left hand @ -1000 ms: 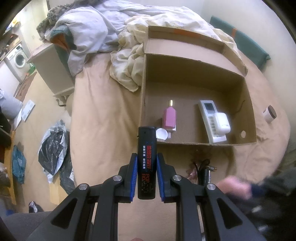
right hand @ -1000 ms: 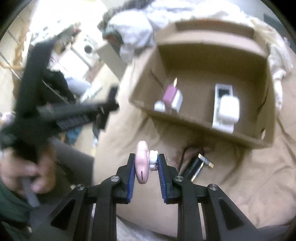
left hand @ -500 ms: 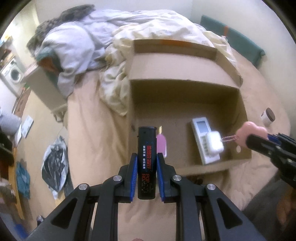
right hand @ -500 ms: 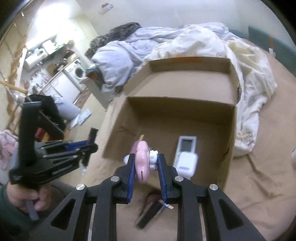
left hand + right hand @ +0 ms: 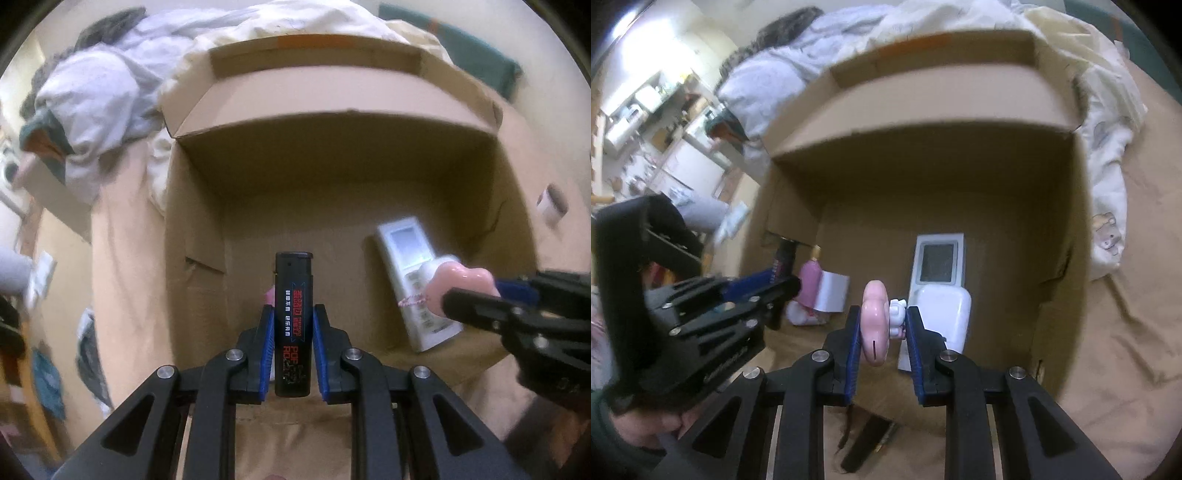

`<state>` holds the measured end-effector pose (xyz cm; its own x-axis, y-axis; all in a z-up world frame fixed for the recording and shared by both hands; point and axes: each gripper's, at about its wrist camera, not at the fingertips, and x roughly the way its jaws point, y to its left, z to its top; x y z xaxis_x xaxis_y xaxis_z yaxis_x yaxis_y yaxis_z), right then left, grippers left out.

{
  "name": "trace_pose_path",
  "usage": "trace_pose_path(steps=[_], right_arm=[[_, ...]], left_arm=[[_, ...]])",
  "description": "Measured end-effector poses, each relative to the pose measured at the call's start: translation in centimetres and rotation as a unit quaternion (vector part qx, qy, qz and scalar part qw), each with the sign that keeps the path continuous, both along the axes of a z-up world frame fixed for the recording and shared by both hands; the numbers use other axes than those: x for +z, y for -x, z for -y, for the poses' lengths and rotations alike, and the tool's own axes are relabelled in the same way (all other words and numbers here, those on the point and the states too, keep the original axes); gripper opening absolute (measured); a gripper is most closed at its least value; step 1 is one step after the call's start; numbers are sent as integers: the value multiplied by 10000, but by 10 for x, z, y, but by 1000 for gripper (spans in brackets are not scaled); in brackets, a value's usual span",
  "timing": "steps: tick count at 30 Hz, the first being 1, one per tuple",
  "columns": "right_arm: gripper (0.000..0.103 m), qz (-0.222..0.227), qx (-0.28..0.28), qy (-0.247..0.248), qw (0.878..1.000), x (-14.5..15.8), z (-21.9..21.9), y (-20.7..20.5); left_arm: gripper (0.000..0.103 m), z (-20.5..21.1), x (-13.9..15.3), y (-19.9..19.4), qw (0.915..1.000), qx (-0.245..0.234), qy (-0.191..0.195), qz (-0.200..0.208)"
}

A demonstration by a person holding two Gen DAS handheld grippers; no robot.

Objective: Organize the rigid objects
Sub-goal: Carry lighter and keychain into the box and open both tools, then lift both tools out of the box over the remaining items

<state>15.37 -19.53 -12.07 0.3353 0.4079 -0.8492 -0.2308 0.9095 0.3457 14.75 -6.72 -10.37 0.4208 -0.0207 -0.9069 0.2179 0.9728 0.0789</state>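
The left gripper (image 5: 293,332) is pinching a black lighter (image 5: 293,295) between its blue-padded jaws, the lighter standing upright along the fingers with red and white print facing the camera. It is hanging over the near left part of an open cardboard box (image 5: 332,177) that is sitting on a bed covered with a tan sheet (image 5: 122,258).

The right gripper (image 5: 882,332) is pinching a pink, rounded charm-like piece (image 5: 874,325) with a small white cat figure (image 5: 897,314) attached to its side; both are sitting between the jaws. In the left wrist view this pink piece (image 5: 461,284) is showing over the near right part of the box, above a white remote control (image 5: 410,280) lying flat on the box floor.

In the right wrist view the remote control (image 5: 940,258) is lying near the middle of the box floor, with a white rounded case (image 5: 943,314) resting on its near end. A pink bottle (image 5: 809,280) is standing by the box's left wall, just beside a small white box (image 5: 833,291). The left gripper (image 5: 768,288) is showing there too, with a hand (image 5: 650,424) gripping its handle.

A dark flat object (image 5: 866,443) is lying on the sheet (image 5: 1126,314) just outside the box's near wall. Crumpled white bedding (image 5: 103,96) is piled at the far edge of the bed, behind the box's raised flap.
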Motion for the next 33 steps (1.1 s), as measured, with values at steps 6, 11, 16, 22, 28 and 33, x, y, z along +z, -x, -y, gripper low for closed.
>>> trace_pose_path(steps=[6, 11, 16, 22, 28, 33], right_arm=[[25, -85, 313, 593, 9977, -21, -25, 2], [25, 10, 54, 1067, 9943, -24, -20, -3], [25, 80, -325, 1267, 9914, -19, -6, -8], [35, -90, -342, 848, 9958, -19, 0, -11], [71, 263, -227, 565, 9978, 0, 0, -8], [101, 571, -334, 327, 9973, 13, 5, -5]], left_arm=[[18, -1, -12, -1, 9998, 38, -36, -183], [18, 2, -13, 1, 9998, -30, -109, -138], [18, 2, -14, 0, 9998, 12, -72, -184], [24, 3, -17, -1, 9996, -34, 51, -290], [69, 12, -1, 7, 9997, -204, -124, 26], [82, 10, 12, 11, 9997, -105, -10, 220]])
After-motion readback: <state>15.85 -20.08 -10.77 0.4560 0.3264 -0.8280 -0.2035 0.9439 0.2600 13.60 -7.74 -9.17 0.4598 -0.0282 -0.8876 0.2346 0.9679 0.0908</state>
